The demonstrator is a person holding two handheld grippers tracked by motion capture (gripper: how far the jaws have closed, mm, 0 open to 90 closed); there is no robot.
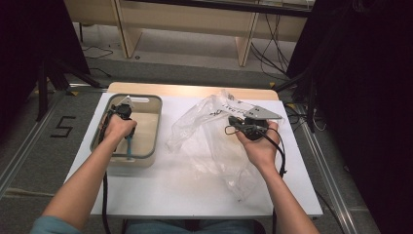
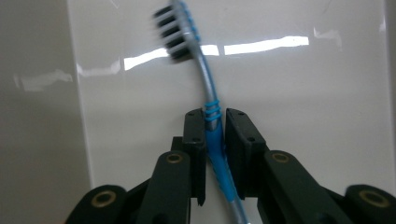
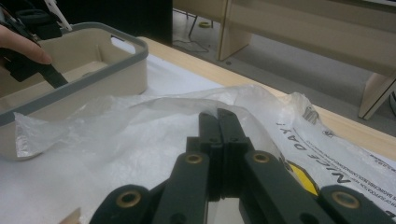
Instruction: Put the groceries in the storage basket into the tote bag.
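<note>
Inside the beige bin (image 1: 146, 148), the left gripper (image 2: 215, 122) clamps a blue toothbrush (image 2: 210, 112) by its handle, bristles pointing away from the jaws toward the bin's floor. Nearby, the right gripper (image 3: 218, 122) is closed on the edge of a clear plastic bag (image 3: 140, 126) crumpled on the white table (image 1: 160, 190).

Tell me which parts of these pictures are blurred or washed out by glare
Left gripper view: the toothbrush head is motion-blurred, and bright streaks of glare cross the bin floor. Right gripper view: the near jaws look soft, while the plastic bag is fairly sharp with a mild sheen. High view: even light on the table, dark corners at both sides, and the bag's folds glint.
</note>
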